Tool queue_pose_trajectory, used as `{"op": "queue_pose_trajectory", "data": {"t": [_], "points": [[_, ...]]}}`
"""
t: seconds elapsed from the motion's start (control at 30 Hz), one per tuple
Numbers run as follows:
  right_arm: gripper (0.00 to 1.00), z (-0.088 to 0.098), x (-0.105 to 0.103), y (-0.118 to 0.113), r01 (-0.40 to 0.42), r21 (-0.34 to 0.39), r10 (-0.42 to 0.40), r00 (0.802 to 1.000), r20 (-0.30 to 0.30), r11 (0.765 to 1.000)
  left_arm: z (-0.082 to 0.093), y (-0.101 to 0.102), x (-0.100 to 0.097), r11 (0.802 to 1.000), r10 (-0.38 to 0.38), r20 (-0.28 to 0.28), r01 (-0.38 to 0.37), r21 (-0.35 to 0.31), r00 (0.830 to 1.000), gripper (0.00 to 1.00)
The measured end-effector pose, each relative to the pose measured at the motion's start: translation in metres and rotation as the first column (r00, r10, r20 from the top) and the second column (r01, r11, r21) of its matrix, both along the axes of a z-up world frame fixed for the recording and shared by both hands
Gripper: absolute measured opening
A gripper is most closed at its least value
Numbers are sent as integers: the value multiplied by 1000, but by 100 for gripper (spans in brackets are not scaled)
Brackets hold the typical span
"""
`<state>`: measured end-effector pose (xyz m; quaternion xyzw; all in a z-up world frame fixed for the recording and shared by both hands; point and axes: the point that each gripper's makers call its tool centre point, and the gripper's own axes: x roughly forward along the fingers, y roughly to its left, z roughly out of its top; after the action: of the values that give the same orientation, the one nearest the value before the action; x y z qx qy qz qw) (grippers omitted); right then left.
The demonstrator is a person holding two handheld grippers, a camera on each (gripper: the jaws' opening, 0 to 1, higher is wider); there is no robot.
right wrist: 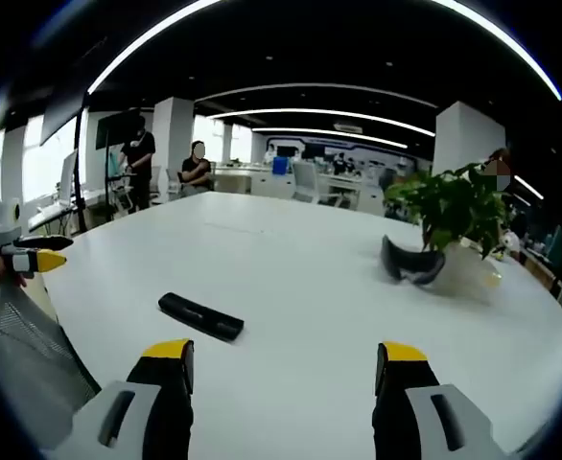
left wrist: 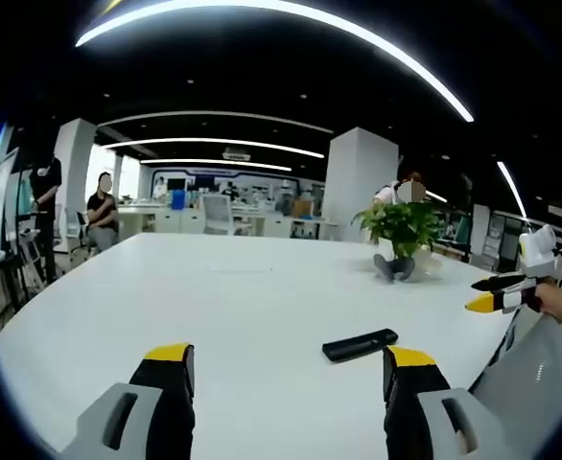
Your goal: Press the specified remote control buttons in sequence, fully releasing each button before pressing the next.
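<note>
Remote: the black remote control [left wrist: 360, 345] lies flat on the white table [left wrist: 233, 287], apart from both my grippers; in the right gripper view it sits ahead and to the left [right wrist: 200, 317].
Left gripper: my left gripper [left wrist: 291, 369] hangs above the table, jaws spread wide, holding nothing.
Right gripper: my right gripper [right wrist: 286, 364] likewise stands open and empty.
Backdrop: a potted plant [right wrist: 449, 216] stands farther along the table.
Risk: I judge a blunt jaw tip could catch two buttons, or push the loose remote sliding across the smooth top.
Writing: I can read no brand or button label; the remote is too small.
</note>
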<state>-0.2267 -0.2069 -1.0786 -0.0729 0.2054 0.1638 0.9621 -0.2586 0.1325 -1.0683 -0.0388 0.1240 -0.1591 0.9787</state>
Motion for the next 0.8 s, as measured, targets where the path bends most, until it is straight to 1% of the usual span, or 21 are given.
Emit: {"op": "queue_pose_trajectory", "data": {"t": [0.1, 0.17, 0.2, 0.23, 0.27, 0.3, 0.33, 0.37, 0.4, 0.43, 0.47, 0.5, 0.53, 0.57, 0.6, 0.63, 0.7, 0.73, 0.77, 0.8], "points": [[75, 1, 1, 0, -4, 4, 4, 1000, 10, 1000, 1, -1, 1, 1000, -4, 4, 4, -9, 1000, 84], [73, 2, 1, 2, -20, 16, 20, 1000, 13, 1000, -2, 0, 2, 1000, 4, -9, -4, -4, 1000, 87], [72, 0, 0, 5, -38, 30, 38, 999, 2, 999, -10, -3, 1, 1000, -15, -61, 15, -3, 998, 89], [72, -1, 0, 7, -49, 37, 49, 999, -5, 998, -15, -6, 0, 999, -34, -99, 33, -8, 995, 91], [72, -1, -1, 8, -56, 37, 56, 998, -5, 998, -19, -11, 0, 997, -79, -153, 76, -23, 985, 91], [72, 0, -2, 8, -55, 33, 55, 998, 4, 998, -19, -18, 0, 991, -132, -177, 123, -60, 975, 91], [72, 2, -2, 7, -54, 34, 54, 998, 10, 998, -16, -29, 0, 976, -210, -207, 192, -105, 956, 90], [70, 2, -2, 7, -53, 37, 52, 999, 12, 998, -14, -34, 2, 968, -246, -220, 229, -100, 944, 89], [69, 3, -2, 6, -51, 41, 51, 999, 14, 998, -12, -39, 2, 957, -291, -235, 277, -90, 928, 87], [66, 5, -3, 5, -49, 50, 48, 999, 23, 998, -11, -46, 3, 938, -345, -262, 337, -77, 901, 84], [63, 7, -3, 4, -48, 59, 46, 998, 31, 997, -10, -50, 7, 931, -364, -270, 361, -62, 892, 83], [61, 9, -3, 3, -43, 69, 41, 998, 39, 997, -7, -55, 13, 917, -395, -267, 394, -58, 879, 83], [59, 11, -3, 2, -38, 72, 35, 998, 46, 997, -4, -61, 18, 909, -415, -250, 408, -82, 874, 83], [58, 13, -2, 1, -30, 80, 25, 998, 57, 996, -4, -69, 22, 892, -452, -258, 439, -111, 854, 83], [58, 14, -2, 0, -24, 83, 19, 998, 60, 996, -3, -74, 23, 880, -474, -276, 459, -123, 836, 83], [57, 14, -2, 0, -23, 80, 18, 998, 61, 997, -3, -78, 26, 871, -489, -278, 476, -118, 827, 83], [54, 14, -2, 0, -20, 77, 16, 998, 57, 997, -4, -87, 35, 845, -526, -281, 530, -68, 803, 82], [53, 13, -2, 0, -21, 74, 17, 998, 53, 997, -6, -90, 38, 838, -533, -288, 543, -52, 795, 82], [53, 12, -2, 1, -24, 69, 21, 999, 49, 997, -8, -94, 41, 827, -545, -294, 561, -36, 785, 81], [53, 12, -2, 1, -26, 66, 23, 999, 45, 997, -11, -97, 47, 817, -551, -291, 577, 3, 782, 79]]}}
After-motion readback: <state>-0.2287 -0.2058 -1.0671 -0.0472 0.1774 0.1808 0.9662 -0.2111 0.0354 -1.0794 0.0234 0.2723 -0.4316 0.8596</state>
